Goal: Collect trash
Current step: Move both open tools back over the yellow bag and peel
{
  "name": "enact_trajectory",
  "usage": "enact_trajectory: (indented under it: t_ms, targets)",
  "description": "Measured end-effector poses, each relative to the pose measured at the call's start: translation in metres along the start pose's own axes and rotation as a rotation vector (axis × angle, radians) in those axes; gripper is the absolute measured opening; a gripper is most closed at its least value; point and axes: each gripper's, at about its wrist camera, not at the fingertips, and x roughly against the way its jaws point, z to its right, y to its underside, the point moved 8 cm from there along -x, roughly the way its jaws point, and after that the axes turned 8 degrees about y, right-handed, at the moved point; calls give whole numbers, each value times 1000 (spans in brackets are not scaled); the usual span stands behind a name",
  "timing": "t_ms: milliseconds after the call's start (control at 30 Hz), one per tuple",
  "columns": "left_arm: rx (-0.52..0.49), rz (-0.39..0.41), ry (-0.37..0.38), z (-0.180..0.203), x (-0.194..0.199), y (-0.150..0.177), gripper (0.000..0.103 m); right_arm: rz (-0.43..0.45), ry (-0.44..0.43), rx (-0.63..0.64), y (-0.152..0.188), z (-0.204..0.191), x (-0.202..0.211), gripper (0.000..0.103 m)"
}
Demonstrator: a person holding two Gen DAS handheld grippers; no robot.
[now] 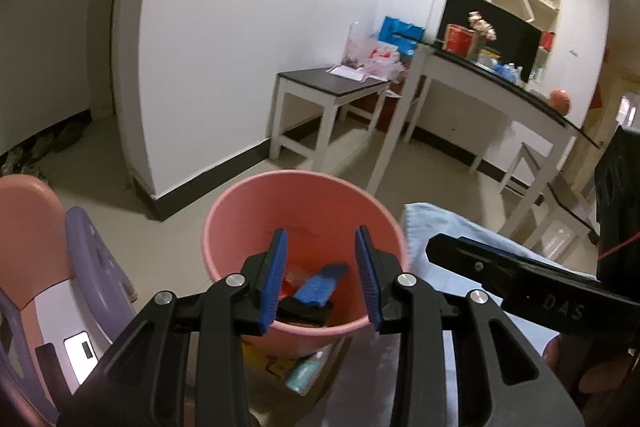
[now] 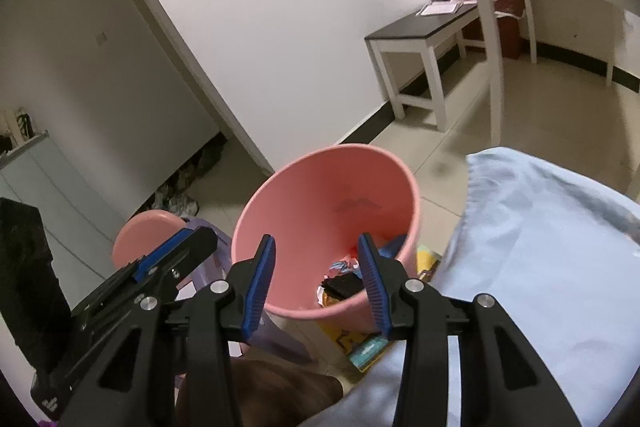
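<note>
Hovering spread and empty above the pink bucket (image 1: 256,223), left claw (image 1: 321,277) and right claw (image 2: 316,281) poised over trash (image 1: 316,291) lying at its bottom, likely for dropping more.

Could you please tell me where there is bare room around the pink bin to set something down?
Bare tile floor lies beyond the pink bin, between it, the wall and the low bench. The bench's near end is bare too; its far end holds paper and bags. Close in it is crowded: purple stool, blue cloth, packets by the bin's base.
</note>
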Motion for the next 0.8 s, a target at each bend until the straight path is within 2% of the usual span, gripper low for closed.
enact_trajectory:
  t_ms: [167,367,600,800]
  targets:
    - [-40,18,57,34,15,0,35,48,49,9,7,19,41,44]
    - [-45,-19,161,78,16,10,35,97,122,-7,22,57,96,44]
    - [-125,-65,274,141,13,33,35,142,239,-38,48,114,158,44]
    - [-232,-110,373,194,6,60,35,168,378,-92,76,175,205,44]
